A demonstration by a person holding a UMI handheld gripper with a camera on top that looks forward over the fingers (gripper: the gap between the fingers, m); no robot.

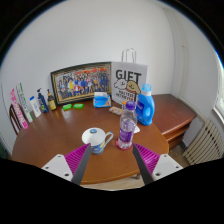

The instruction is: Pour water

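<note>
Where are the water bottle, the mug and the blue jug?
water bottle (pixel 126 126): gripper view, on its label.
mug (pixel 96 138): gripper view, on its white side.
blue jug (pixel 146 105): gripper view, on its body.

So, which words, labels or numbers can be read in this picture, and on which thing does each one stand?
"GIFT" on the white paper bag behind the blue jug; the smaller lines under it are too small to read.
Label on the water bottle, which stands just ahead of the open claw: too blurred to read.
Framed picture: no readable text.
Small bottles beside it: labels too small to read.
</note>
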